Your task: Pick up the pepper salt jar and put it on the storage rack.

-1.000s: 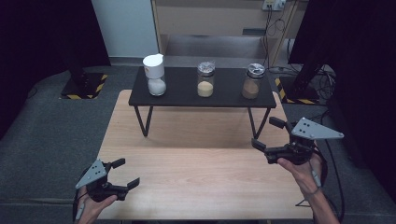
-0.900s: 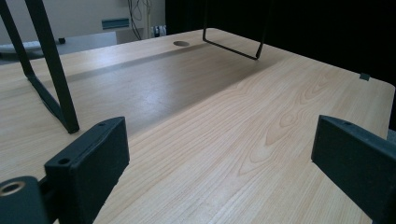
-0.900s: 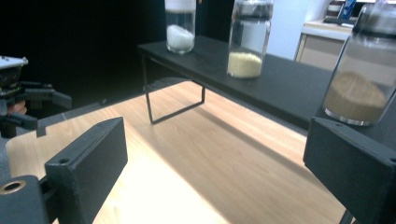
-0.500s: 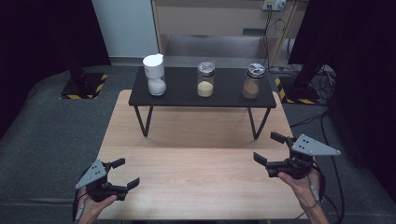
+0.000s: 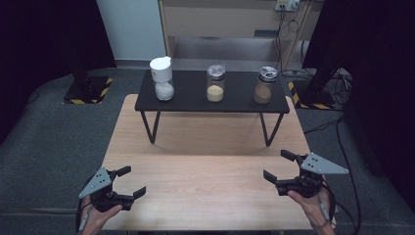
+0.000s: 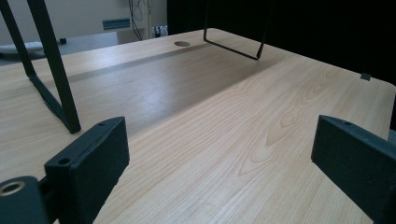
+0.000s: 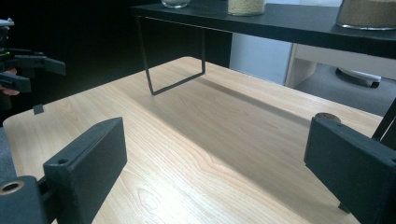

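- The left gripper (image 5: 131,181) is held low over the near left corner of the wooden bench (image 5: 205,147), its jaws spread wide with only bare wood between them.
- The right gripper (image 5: 279,166) is held low at the near right edge of the bench, its jaws likewise parted wide and nothing gripped.
- A black stand (image 5: 230,102) on thin wire legs is set at the far side of the bench, well ahead of both pairs of jaws.
- Three jars are lined along the stand: a white-capped jar (image 5: 162,78) of white powder ahead of the left jaws, a jar of pale grains (image 5: 215,83) between the two lines of reach, and a jar of brown grains (image 5: 265,85) ahead of the right jaws.
- In the left gripper view, a leg of the stand (image 6: 51,70) is seen just beyond the left-hand jaw.
- In the right gripper view, the left gripper is seen far off beyond the left-hand jaw, and the stand's top runs above the jaws.
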Available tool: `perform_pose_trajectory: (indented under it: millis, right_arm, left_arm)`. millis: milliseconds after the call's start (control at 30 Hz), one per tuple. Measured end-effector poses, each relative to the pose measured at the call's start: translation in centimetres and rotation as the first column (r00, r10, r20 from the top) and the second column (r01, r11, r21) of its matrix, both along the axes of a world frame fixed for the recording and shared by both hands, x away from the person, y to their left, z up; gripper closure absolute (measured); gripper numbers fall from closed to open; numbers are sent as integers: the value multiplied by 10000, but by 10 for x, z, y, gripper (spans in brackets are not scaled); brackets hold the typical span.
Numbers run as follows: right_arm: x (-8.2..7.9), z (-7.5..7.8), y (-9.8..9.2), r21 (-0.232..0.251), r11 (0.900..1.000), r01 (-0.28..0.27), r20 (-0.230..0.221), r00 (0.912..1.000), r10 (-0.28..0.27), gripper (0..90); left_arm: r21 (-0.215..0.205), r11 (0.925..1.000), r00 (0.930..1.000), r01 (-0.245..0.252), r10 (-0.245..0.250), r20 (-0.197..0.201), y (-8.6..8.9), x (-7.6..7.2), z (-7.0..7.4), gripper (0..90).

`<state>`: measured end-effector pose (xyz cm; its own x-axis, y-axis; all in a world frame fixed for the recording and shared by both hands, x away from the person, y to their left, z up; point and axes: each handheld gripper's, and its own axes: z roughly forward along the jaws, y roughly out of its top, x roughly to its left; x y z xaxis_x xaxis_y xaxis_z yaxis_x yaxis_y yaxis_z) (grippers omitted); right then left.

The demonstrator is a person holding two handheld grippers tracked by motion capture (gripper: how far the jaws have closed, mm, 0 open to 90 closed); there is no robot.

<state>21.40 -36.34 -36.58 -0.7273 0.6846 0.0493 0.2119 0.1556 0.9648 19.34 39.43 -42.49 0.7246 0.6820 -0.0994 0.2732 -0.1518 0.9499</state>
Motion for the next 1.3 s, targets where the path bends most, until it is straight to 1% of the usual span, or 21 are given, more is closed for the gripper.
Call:
perform_pose_trajectory:
  millis: [200,367,433,633,833,1033,1300]
  right_arm:
    - [-3,-8,1,-64,10000,66,-106,9999,-66,65]
    - [-5,-14,1,-138,9998,169,-94,9998,-170,65]
    - [-8,-17,1,-161,9995,271,16,9996,-271,67]
    - [-10,-23,-1,-75,9990,437,-93,9990,-438,65]
    - [-14,-29,-1,-253,9977,627,-19,9980,-627,66]
    - [-14,-34,-3,-297,9965,781,-97,9969,-784,66]
    - [-15,-39,-7,-197,9955,927,-126,9956,-929,66]
  left_arm:
    - [-27,10000,10000,-13,13,-14,0,0,0,30]
    - [3,10000,10000,-33,33,-52,0,1,0,29]
    - [-7,10000,10000,-34,34,-37,0,0,0,29]
    - [-90,9999,10000,-67,67,-18,0,0,-1,30]
    - [-111,9999,10000,-79,79,18,0,0,-1,31]
    - [-87,10000,10000,-43,44,76,0,0,-1,31]
    - [-46,10000,9999,22,-22,129,0,0,-1,31]
